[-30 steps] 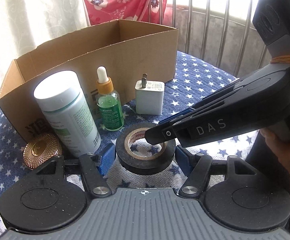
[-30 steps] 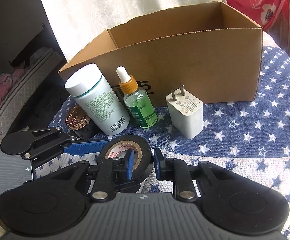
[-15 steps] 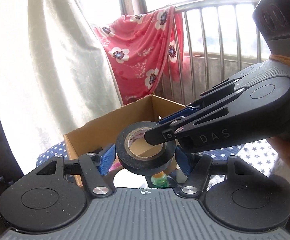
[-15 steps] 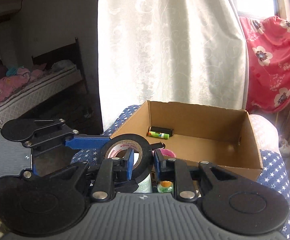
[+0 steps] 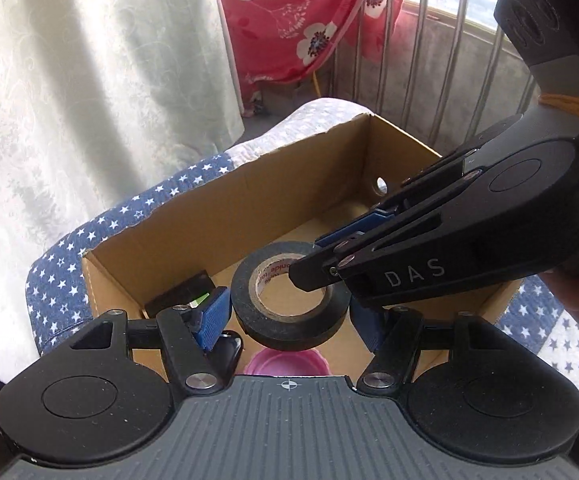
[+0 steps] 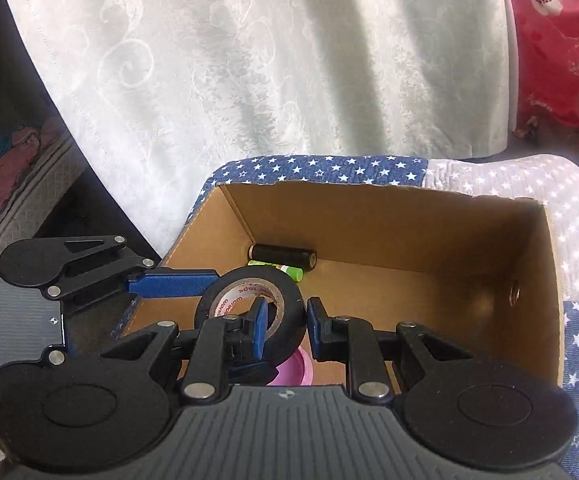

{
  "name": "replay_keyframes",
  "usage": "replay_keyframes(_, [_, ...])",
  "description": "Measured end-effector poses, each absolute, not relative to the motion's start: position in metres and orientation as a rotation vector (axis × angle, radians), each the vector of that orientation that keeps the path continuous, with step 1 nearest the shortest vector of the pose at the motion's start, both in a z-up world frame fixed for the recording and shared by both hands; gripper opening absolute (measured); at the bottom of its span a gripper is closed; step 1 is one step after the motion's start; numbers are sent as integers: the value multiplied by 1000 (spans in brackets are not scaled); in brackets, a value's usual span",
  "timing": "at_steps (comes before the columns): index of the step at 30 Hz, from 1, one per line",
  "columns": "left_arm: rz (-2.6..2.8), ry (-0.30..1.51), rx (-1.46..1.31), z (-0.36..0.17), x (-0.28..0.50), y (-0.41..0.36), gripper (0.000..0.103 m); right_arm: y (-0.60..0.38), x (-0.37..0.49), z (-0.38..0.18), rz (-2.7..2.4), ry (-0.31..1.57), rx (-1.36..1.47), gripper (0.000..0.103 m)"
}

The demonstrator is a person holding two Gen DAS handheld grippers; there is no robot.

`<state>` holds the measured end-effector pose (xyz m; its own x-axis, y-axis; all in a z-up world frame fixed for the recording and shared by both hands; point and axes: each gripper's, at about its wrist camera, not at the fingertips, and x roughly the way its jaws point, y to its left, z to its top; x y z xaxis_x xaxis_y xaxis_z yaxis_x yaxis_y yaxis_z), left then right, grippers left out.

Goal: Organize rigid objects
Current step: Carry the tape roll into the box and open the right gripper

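Mid-transfer: black electrical tape roll (image 5: 289, 304) carried in the air over the open cardboard box (image 5: 225, 208), not yet released. Left gripper (image 5: 289, 316) clamped across the roll's outer sides, blue pads (image 5: 212, 317) pressing on it. Right gripper (image 6: 285, 322) pinching the roll's wall, one finger through the core, the other outside. Roll hanging above the near part of the box, over a pink round item (image 5: 285, 362) only partly visible. Black battery (image 6: 283, 258) and a green-tipped one (image 6: 289, 270) lying against the far left corner.

Next, probably: lower into a bare patch of the box floor, clear of the pink item, then let go with both grippers, easing the right finger out of the core without dragging the roll.

Against a second ago: roll up off the star-patterned cloth (image 6: 317, 168) and across the box's near wall. Bottles and charger out of view. Both grips unchanged.
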<state>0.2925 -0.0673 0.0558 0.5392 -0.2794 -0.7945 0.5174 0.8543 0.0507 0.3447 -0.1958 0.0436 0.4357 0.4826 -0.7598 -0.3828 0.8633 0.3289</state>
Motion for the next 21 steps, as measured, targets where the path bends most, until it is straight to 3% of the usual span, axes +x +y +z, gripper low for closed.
replay_keyframes(11, [-374,1054,369,8,351,-84,66,-183,417,-16,532,1130,100,20])
replay_keyframes(21, [-357,1008,315,20,344,-71,77,-183,429,-27,496,1145,93,21])
